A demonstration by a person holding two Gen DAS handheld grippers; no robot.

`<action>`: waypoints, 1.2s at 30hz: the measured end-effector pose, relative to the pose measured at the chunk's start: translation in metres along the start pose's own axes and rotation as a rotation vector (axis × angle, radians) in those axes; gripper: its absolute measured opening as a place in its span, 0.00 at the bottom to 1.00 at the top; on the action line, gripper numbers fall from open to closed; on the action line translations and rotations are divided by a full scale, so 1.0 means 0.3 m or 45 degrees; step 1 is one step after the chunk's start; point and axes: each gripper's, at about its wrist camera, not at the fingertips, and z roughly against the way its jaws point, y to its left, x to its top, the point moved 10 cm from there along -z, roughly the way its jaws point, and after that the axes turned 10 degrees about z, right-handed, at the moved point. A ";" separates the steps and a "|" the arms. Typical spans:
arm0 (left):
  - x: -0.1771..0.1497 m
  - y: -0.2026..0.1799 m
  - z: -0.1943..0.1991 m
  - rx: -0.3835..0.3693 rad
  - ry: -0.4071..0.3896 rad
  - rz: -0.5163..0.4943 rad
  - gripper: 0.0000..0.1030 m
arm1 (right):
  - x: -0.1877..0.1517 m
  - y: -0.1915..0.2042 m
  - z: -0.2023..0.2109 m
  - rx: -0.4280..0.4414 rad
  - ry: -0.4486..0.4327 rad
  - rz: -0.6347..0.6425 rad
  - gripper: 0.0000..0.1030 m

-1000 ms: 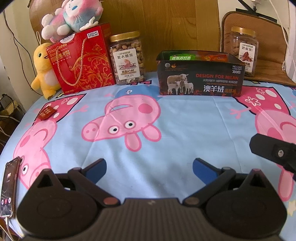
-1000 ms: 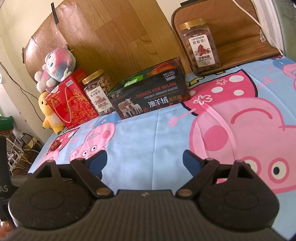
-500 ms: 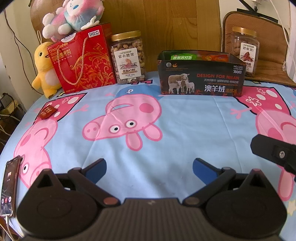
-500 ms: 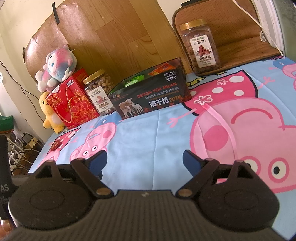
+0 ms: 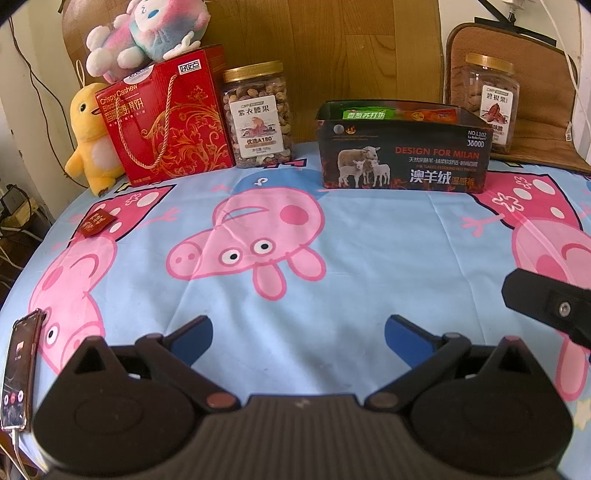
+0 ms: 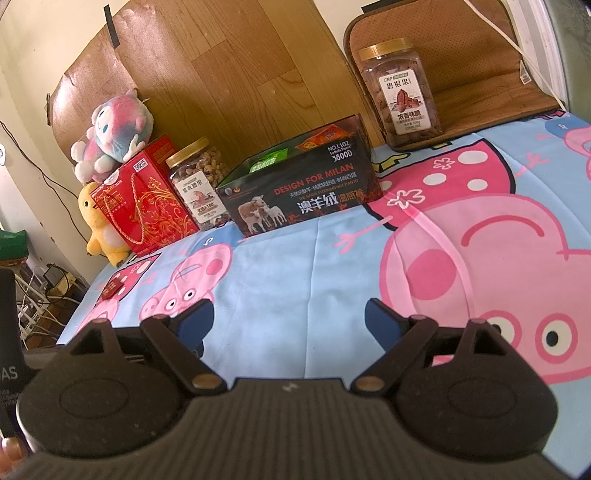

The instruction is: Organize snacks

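Left gripper (image 5: 297, 338): jaws spread wide, nothing between the blue pads, held low over the cartoon-pig cloth (image 5: 369, 266).
Right gripper (image 6: 288, 319): likewise spread and empty; its black body shows at the right edge of the left wrist view.
Loose snack: a small dark-red packet (image 5: 96, 222) lies flat on the cloth, well ahead and far to the left of the left gripper, apart from everything else. Its gold print is too small to read.
Handling, packet: probably light, thin and crinkly. It would likely slide on the cloth, so pinch it across its short edges, pressing slightly into the fabric.
Collection box: an open-topped black carton (image 5: 404, 162) stands ahead and slightly right of the left gripper. It already holds a green packet (image 5: 364, 114) and an orange packet (image 5: 432, 115).
Box writing: "DESIGN FOR MILAN", "NO.L102", "3800D", with a sheep picture.
Cashew jar (image 5: 258, 114): ahead-left, gold lid, label "紫衣腰果", "优选A180". Likely heavy, rigid and smooth-walled; grip across the flat sides.
Pecan jar (image 6: 400, 94): far ahead-right of the right gripper, label "碧根果", "浓香味脆". Same handling.
Red gift box (image 5: 166, 118): left of the cashew jar, reads "Crispy Cashew", with a rope handle. Stiff card; the handle looks the easiest hold.
Other: plush toys (image 5: 144, 33) above and beside the red box; a phone (image 5: 18, 369) at the near-left cloth edge.
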 end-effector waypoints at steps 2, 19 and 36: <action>0.000 0.002 0.001 0.001 -0.001 -0.001 1.00 | 0.000 0.000 0.000 0.000 0.000 -0.001 0.88; 0.015 0.004 0.016 0.014 -0.019 0.009 1.00 | 0.000 0.011 0.001 0.000 -0.003 0.003 0.88; 0.009 0.000 0.012 0.016 -0.015 0.004 1.00 | 0.000 0.014 0.003 0.000 -0.006 0.003 0.88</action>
